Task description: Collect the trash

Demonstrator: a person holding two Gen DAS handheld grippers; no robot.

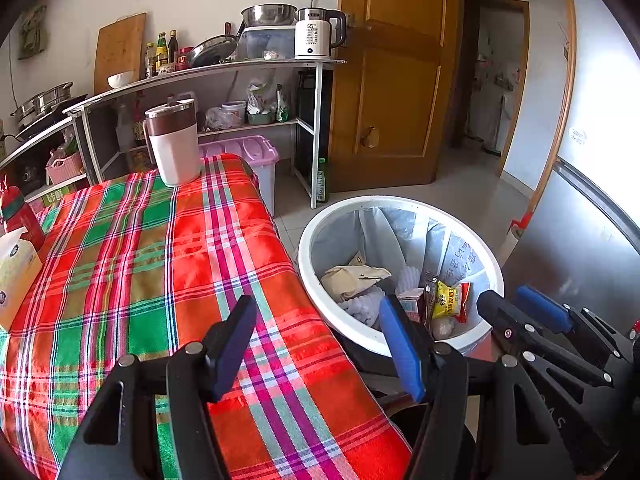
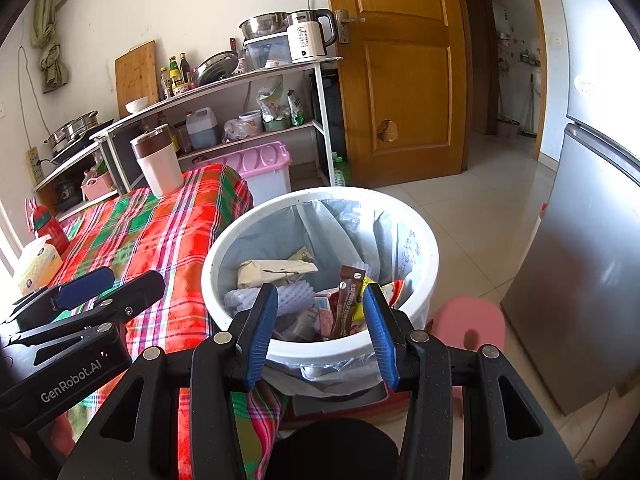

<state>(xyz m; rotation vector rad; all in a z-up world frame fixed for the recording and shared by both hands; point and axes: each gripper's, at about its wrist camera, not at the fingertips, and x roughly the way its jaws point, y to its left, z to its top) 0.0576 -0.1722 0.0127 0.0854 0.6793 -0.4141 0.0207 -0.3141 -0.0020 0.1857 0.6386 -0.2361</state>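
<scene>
Two grippers hang side by side at the near edge of a worktop (image 1: pixel 132 248) covered in a red and green plaid cloth. The left gripper (image 1: pixel 320 344) is over the cloth's right edge, its fingers (image 1: pixel 402 354) apart with nothing between them. The right gripper (image 2: pixel 320 332) points at a white bin (image 2: pixel 420 240) that stands just beside the worktop; its fingers (image 2: pixel 258 336) are also apart and empty. The bin has a pale plastic liner and already holds the trash: a crumpled paper bag (image 2: pixel 272 270), white foam netting (image 2: pixel 294 294), a brown wrapper (image 2: pixel 348 304) and a yellow snack packet (image 1: pixel 446 300). On the far end of the worktop a white and brown mug (image 1: pixel 174 142) stands upright, and a tissue box (image 1: pixel 14 268) sits at the left edge.
</scene>
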